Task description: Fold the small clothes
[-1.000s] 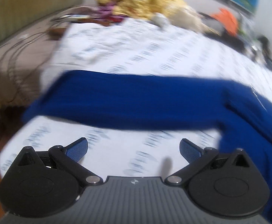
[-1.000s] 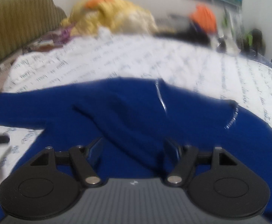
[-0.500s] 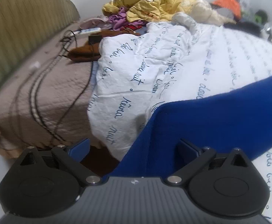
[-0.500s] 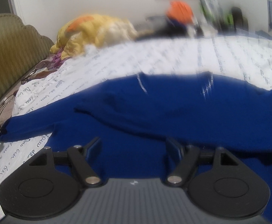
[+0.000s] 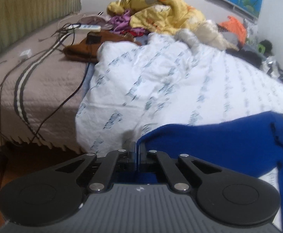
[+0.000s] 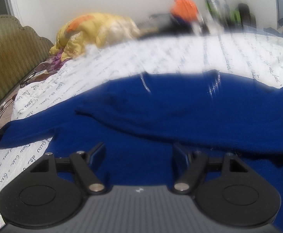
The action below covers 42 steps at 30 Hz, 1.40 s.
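Note:
A blue sweater [image 6: 160, 116] lies spread on the white printed duvet [image 6: 160, 58]. Its left sleeve [image 6: 28, 134] stretches toward the bed's left edge. In the left wrist view my left gripper [image 5: 137, 147] is shut on the end of that blue sleeve [image 5: 209, 143], which runs off to the right. My right gripper [image 6: 139, 152] is open and empty, with its fingers low over the sweater's body near the front edge.
A beige bedspread [image 5: 34, 89] with cables and a power strip [image 5: 89, 27] lies left of the duvet. A yellow blanket heap [image 5: 160, 13] sits at the back. An orange item [image 6: 184, 7] and clutter stand at the far right. A padded headboard [image 6: 9, 54] borders the left.
My left gripper moved left to the sleeve end and closed on it. My right gripper stayed open over the sweater's body and drew back slightly.

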Tool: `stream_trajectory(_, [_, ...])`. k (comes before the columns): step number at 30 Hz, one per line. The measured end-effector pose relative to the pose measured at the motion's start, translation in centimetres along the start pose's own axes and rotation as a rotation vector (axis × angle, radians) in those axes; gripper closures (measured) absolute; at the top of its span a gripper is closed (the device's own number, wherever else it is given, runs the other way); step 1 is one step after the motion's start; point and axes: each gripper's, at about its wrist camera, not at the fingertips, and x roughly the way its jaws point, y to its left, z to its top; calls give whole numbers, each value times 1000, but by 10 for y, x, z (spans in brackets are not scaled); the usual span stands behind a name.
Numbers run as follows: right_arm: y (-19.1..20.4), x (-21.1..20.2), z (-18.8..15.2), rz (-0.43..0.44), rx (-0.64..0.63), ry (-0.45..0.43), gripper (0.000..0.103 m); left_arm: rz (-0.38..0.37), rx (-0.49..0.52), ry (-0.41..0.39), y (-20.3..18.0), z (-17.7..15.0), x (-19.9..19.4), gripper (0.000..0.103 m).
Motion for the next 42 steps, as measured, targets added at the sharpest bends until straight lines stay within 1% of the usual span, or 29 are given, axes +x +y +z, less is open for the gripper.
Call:
stream_trajectory(2, [-2,-2,0,0,2,-2,28,-45,-20,0,-10,7,-12,103])
stream_trajectory(3, [-3,-3,1,-4,4,-3,28,-82,-28,0,-17,10,-20,103])
stream_trajectory(5, [-5,-6,1,-9,10,-9,28,-186,-41,9,-36,19,-34,103])
stream_trajectory(7, [-6,-9,2,-10,17,-17,28,-297,-50,37,-60,26,-46,103])
stream_trajectory(8, [-6,-11,3,-11,19,-21,28,-364,-49,55,-75,30,-51,103])
stream_trajectory(10, [-7,-14,3,-10,22,-29,28,-466,-33,86,-104,34,-57,103])
stream_trajectory(13, [-10,-19,3,-15,28,-43,28,-598,-16,146,-150,34,-55,103])
stream_trajectory(16, [-17,-25,2,-30,46,-54,28,-729,-46,227,-195,29,-38,103])
stream_trajectory(18, [-24,-30,2,-42,65,-59,27,-780,-50,273,-228,22,-20,103])
stream_trajectory(21, [-36,-38,0,-58,92,-70,27,-800,-21,327,-271,11,9,103])
stream_trajectory(22, [-38,-40,0,-62,96,-74,27,-793,-6,339,-283,7,19,103])
stream_trajectory(25, [-46,-44,-2,-49,113,-79,27,-749,38,374,-308,-3,50,102])
stream_trajectory(27, [-51,-43,-4,-28,137,-71,27,-705,43,388,-312,-4,61,96])
stream_trajectory(28, [-53,-42,-5,-20,151,-64,27,-684,41,387,-310,-3,63,79])
stream_trajectory(29, [-53,-40,-6,-13,161,-58,27,-679,41,377,-306,0,60,48])
stream_trajectory(30, [-53,-38,-7,1,167,-53,27,-681,42,347,-301,2,57,33])
stream_trajectory(31, [-52,-37,-9,24,171,-46,27,-676,43,301,-296,6,49,13])
stream_trajectory(32, [-50,-34,-10,54,174,-38,27,-657,57,241,-289,8,40,10])
stream_trajectory(33, [-46,-30,-11,91,175,-28,27,-630,86,198,-285,10,32,10])
stream_trajectory(35, [-37,-24,-13,153,170,-11,27,-568,125,141,-273,11,17,10])
stream_trajectory(36, [-30,-19,-13,179,164,3,27,-541,123,116,-265,10,11,10])
stream_trajectory(39, [-8,-5,-13,223,135,34,27,-476,82,69,-241,4,5,10])
stream_trajectory(42, [12,14,-12,284,127,66,27,-412,47,49,-224,-5,4,10])
